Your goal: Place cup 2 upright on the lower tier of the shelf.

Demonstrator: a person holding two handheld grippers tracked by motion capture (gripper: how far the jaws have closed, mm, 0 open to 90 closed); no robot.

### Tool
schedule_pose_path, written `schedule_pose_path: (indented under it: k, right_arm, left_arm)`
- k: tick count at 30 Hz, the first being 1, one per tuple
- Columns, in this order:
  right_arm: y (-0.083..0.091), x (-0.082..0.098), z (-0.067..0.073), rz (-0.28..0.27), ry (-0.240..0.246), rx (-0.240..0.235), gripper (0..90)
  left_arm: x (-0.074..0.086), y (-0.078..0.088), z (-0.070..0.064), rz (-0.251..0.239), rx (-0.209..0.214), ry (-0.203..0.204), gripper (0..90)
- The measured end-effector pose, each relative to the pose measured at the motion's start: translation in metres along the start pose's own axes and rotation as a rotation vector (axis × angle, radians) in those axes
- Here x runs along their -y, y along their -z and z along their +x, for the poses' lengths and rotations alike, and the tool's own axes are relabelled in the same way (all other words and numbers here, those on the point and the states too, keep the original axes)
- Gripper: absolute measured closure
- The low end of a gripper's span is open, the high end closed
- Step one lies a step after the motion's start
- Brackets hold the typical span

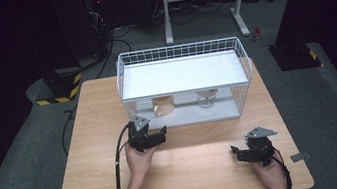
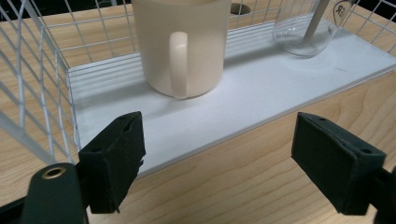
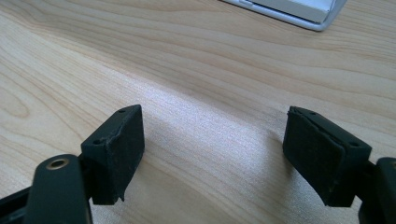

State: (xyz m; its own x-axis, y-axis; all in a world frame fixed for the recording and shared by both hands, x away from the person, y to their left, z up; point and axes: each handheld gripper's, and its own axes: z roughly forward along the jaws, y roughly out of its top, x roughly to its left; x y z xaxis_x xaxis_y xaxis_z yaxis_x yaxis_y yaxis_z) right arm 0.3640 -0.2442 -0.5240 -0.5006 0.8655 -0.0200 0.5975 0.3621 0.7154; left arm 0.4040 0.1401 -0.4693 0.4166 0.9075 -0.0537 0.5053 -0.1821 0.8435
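Left gripper (image 1: 160,135) aimed into the open front of the white wire rack (image 1: 126,75), jaws spread wide with nothing between them, pads clear of everything. Probably lined up that way to take the cream mug (image 2: 181,44) head-on, since the mug's handle (image 2: 178,63) faces straight out of the rack towards the jaws (a convenient thing to pinch, or to straddle for a grip on the body). Mug standing upright on the rack's white bottom shelf (image 2: 261,98), towards the left end of the rack, a little way back from the shelf's front edge. Just beside it on the same shelf, towards the rack's right end, a clear glass (image 2: 306,35) with something slender leaning in it (too cropped to identify).

Right gripper (image 1: 237,153) parked well in front of the rack and off its right end, low over the bare wooden table (image 1: 188,172), jaws likewise wide and empty; seemingly kept out of the way while the left does the reaching.

Mug itself: plain, matte, pale cream, straight-sided, thick loop handle of the same colour, no print or chips visible; top rim out of frame in the left gripper view, contents impossible to tell
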Motion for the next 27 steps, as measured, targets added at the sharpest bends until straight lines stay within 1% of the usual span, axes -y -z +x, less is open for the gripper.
schedule_pose_path:
  k: [3,5,7,8,12,15,22,23,27]
  right_arm:
    - [0.000,0.000,0.000,0.000,0.000,0.000,20.8]
    - [0.000,0.000,0.000,0.000,0.000,0.000,20.8]
    - [0.000,0.000,0.000,0.000,0.000,0.000,20.8]
    - [0.000,0.000,0.000,0.000,0.000,0.000,20.8]
    - [0.000,0.000,0.000,0.000,0.000,0.000,20.8]
    - [0.000,0.000,0.000,0.000,0.000,0.000,20.8]
    - [0.000,0.000,0.000,0.001,-0.002,0.000,20.8]
    - [0.000,0.000,0.000,0.001,-0.003,0.000,20.8]
    - [0.000,0.000,0.000,0.001,-0.003,0.000,20.8]
  left_arm:
    - [0.002,0.004,0.001,-0.004,0.003,0.002,17.7]
    - [0.003,0.005,0.001,-0.004,-0.001,-0.003,17.6]
    - [0.004,0.007,0.001,-0.002,-0.017,-0.019,17.4]
    - [0.005,0.008,0.000,-0.006,-0.021,-0.020,17.4]
    - [0.008,0.013,0.000,-0.008,-0.023,-0.029,17.4]
    - [0.010,0.016,0.002,-0.016,-0.018,-0.010,17.4]
    - [0.013,0.023,0.003,-0.023,-0.016,-0.009,17.4]
    - [0.014,0.026,0.004,-0.030,-0.010,0.002,17.4]
    - [0.016,0.030,0.006,-0.034,-0.005,0.010,17.3]
